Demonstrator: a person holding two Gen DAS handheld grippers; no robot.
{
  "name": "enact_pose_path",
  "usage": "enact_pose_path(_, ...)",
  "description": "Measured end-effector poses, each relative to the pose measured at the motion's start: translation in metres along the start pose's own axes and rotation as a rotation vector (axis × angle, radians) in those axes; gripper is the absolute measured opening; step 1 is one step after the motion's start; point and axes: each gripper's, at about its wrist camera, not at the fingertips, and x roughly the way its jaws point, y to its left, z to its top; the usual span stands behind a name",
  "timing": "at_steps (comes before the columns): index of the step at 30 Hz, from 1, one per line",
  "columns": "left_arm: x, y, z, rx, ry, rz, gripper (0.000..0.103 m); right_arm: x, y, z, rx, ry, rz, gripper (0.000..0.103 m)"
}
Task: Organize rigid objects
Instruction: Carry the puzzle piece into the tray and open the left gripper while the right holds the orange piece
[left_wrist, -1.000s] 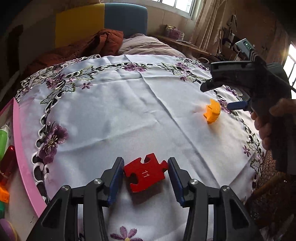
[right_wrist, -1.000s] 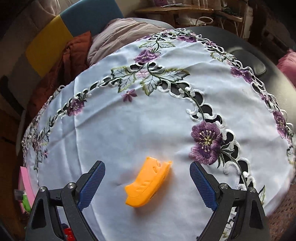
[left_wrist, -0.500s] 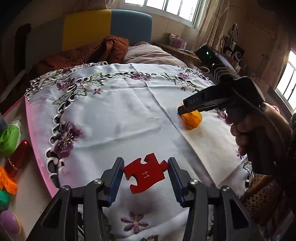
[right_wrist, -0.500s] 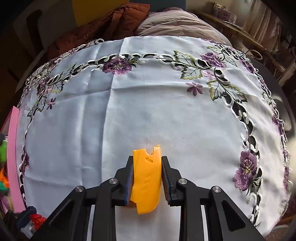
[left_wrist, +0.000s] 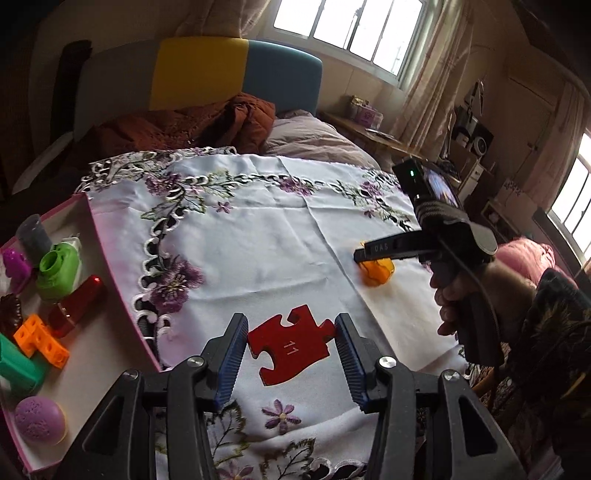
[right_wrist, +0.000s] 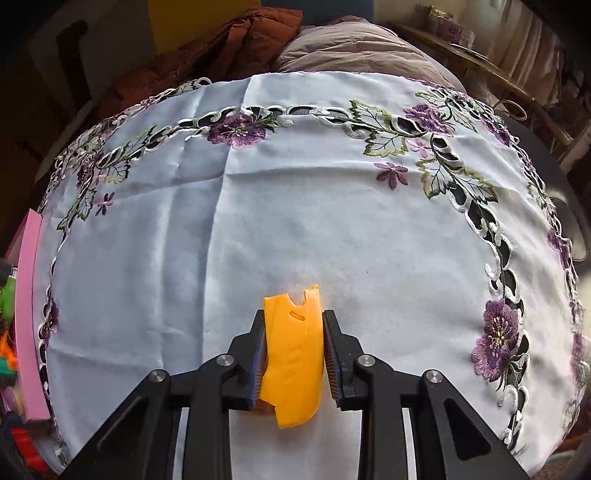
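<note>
My left gripper (left_wrist: 291, 345) is shut on a red puzzle piece (left_wrist: 290, 343) marked 11, held above the white embroidered tablecloth (left_wrist: 258, 240). In the right wrist view my right gripper (right_wrist: 293, 349) is shut on an orange plastic piece (right_wrist: 293, 354), its pads pressing both sides, low over the tablecloth (right_wrist: 295, 221). The left wrist view shows that right gripper (left_wrist: 364, 254) at the right, held by a hand (left_wrist: 452, 302), with the orange piece (left_wrist: 377, 271) under its tips.
A pink-rimmed box (left_wrist: 107, 258) at the left holds several toys: a green container (left_wrist: 59, 269), a red cylinder (left_wrist: 75, 304), orange blocks (left_wrist: 40, 339), a purple ball (left_wrist: 38, 419). Its pink rim (right_wrist: 27, 314) shows at the left. A bed with blankets lies beyond the table.
My right gripper rolled, came down around the orange piece and shut on it. My left gripper rose and shifted with the red puzzle piece, bringing the box into view.
</note>
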Motion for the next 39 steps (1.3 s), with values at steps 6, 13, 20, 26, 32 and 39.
enact_pose_path(6, -0.022, 0.018, 0.004, -0.05, -0.035, 0.053, 0.049, 0.002, 0.009, -0.003, -0.041, -0.004, -0.018, 0.029)
enact_pose_path(13, -0.056, 0.042, 0.008, -0.074, -0.096, 0.155, 0.049, 0.001, 0.012, -0.004, -0.069, 0.001, -0.03, 0.029)
enact_pose_path(20, -0.071, 0.07, 0.003, -0.126, -0.11, 0.223, 0.049, 0.0, 0.017, -0.007, -0.093, -0.008, -0.048, 0.029)
enact_pose_path(26, -0.076, 0.087, -0.005, -0.165, -0.109, 0.253, 0.049, -0.002, 0.021, -0.008, -0.112, -0.017, -0.062, 0.029)
enact_pose_path(32, -0.078, 0.1, -0.01, -0.195, -0.105, 0.272, 0.049, -0.004, 0.024, -0.01, -0.123, -0.022, -0.071, 0.029)
enact_pose_path(39, -0.077, 0.114, -0.016, -0.227, -0.089, 0.283, 0.049, -0.004, 0.024, -0.01, -0.137, -0.025, -0.078, 0.029)
